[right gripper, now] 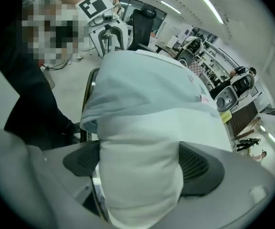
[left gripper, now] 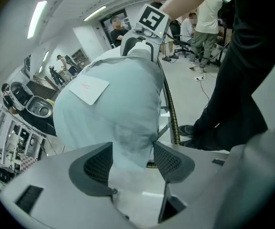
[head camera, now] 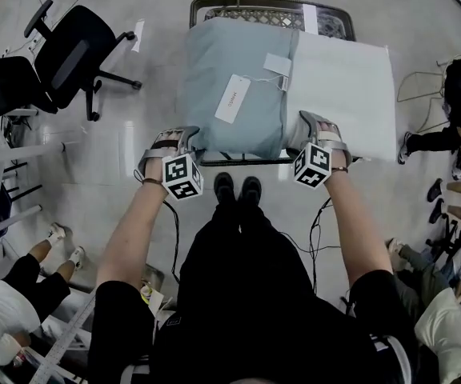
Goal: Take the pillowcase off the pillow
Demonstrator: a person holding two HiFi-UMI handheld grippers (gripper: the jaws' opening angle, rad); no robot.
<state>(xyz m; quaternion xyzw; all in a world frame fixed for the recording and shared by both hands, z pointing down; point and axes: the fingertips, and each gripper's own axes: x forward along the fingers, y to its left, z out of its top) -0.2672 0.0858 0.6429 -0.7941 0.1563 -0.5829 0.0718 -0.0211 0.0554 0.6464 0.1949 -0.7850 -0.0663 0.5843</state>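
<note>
Pale blue pillowcase (head camera: pixel 230 78) covers the left half of a white pillow (head camera: pixel 342 86) on a wire stand (head camera: pixel 270 2). The left gripper (head camera: pixel 186 138), jaws wide, straddles the case's near corner. The right gripper (head camera: pixel 306 128), also spread, straddles bare pillow. Grasping appears underway; next, both likely must clamp and pull apart.

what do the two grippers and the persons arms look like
The left gripper and right gripper both have pale grey, rounded plastic bodies. Their dark grey pads have a fine mesh texture. Each carries a cube covered in black-and-white square markers. Thin black cables trail back from them. The person wears black short sleeves, so the forearms are bare.
</note>
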